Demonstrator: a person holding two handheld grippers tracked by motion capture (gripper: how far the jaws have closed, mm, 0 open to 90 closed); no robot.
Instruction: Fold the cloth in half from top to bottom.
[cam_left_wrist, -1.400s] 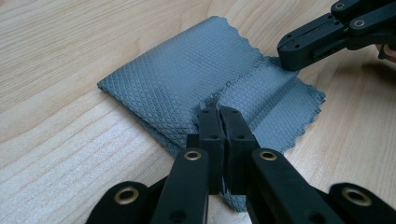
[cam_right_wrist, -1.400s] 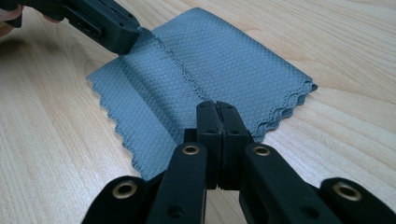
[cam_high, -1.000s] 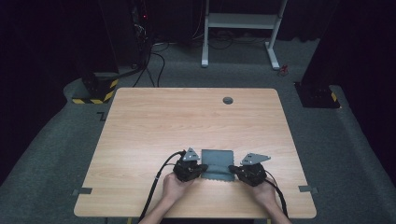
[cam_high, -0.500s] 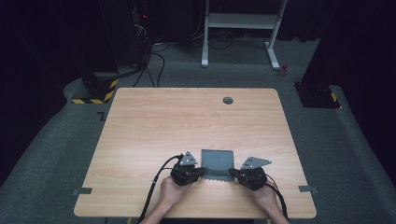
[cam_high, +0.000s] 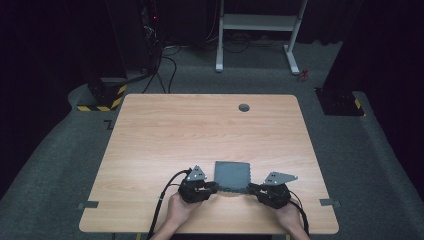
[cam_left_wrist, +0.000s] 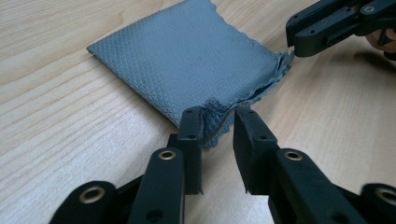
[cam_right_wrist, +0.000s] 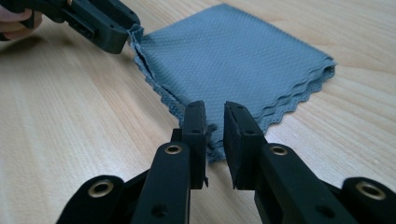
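A folded grey cloth (cam_high: 232, 175) of several layers with a zigzag edge lies on the wooden table (cam_high: 200, 130), near its front edge. My left gripper (cam_high: 216, 188) is at the cloth's near left corner. In the left gripper view its jaws (cam_left_wrist: 217, 116) close on the bunched, slightly raised corner of the cloth (cam_left_wrist: 187, 51). My right gripper (cam_high: 250, 189) is at the near right corner. Its narrow-set jaws (cam_right_wrist: 215, 109) pinch the layered corner of the cloth (cam_right_wrist: 233, 60). Each view also shows the other gripper's tip at the cloth edge: the right gripper (cam_left_wrist: 292, 44) and the left gripper (cam_right_wrist: 123, 35).
A round cable hole (cam_high: 244, 107) sits near the table's far edge. A white desk frame (cam_high: 257, 22) and cables stand on the floor beyond it. A black-and-yellow base (cam_high: 102, 95) sits at the far left corner. Grey tape tabs (cam_high: 88, 205) mark the table's sides.
Both grippers have drawn back a little toward the person, still at the cloth's near corners. The cloth's near edge has shifted slightly with them.
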